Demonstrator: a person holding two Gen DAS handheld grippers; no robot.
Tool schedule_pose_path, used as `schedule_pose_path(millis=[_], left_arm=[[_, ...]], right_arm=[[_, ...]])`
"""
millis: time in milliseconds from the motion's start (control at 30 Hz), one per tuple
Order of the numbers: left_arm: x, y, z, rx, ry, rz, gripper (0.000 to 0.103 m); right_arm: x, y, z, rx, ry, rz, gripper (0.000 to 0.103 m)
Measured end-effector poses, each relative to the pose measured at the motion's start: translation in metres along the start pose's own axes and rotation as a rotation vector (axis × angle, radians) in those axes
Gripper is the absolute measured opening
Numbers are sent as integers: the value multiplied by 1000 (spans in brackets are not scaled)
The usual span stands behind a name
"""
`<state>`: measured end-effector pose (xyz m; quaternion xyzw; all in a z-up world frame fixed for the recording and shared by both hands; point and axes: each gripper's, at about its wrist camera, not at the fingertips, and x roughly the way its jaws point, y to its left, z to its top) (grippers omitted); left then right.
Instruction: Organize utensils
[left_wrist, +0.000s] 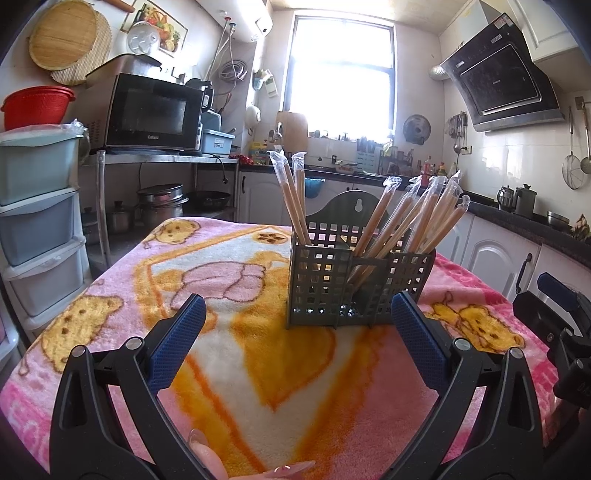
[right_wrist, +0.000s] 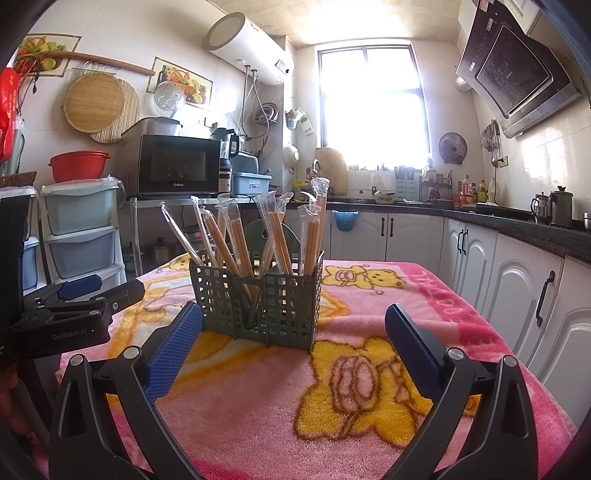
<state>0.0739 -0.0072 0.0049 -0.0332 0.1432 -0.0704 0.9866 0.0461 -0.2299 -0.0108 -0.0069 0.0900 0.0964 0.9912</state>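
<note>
left wrist view: the left gripper (left_wrist: 298, 325) is spread wide with nothing between its blue pads (left_wrist: 173, 350), hovering low over the pink cartoon blanket (left_wrist: 110, 306) just short of the green utensil caddy (left_wrist: 354, 288). the caddy stands upright near the middle of the table, and the wrapped chopsticks (left_wrist: 406, 221) lean in it, a few in the left compartment, most fanned out in the right one. the other tool shows at the right edge. no loose chopsticks lie on the blanket here, so the sorting looks close to done. right wrist view: the right gripper (right_wrist: 293, 330) is likewise fully parted and empty, its left pad just beside the caddy's (right_wrist: 258, 306) near corner, the left tool (right_wrist: 74, 306) off to the side. the chopsticks (right_wrist: 240, 236) splay in several directions across compartments. if tidying continues, a good move would be to pinch one wrapped pair low on its shaft, where the plastic is snug, lift straight up to clear the grid wall, and steady the light caddy with the other tool so it does not tip or slide on the soft pile.
</note>
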Motion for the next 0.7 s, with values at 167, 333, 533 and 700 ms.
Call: schedule_pose_path(millis=[167,333,533,700], left_arm=[[4,-2,-2,10,21,20,93],[6,2,-2,-19,40,7,93],[18,17,8,-42,151,48,93],[67,81,20,-56,383,239,93]], right_arm=[[2,-3,0,11,10,-7,97],[2,-9,1,34,16,-34,97],[15,-32,5,42,73,-121,97],[82,-84,4,-20,379,-329,97]])
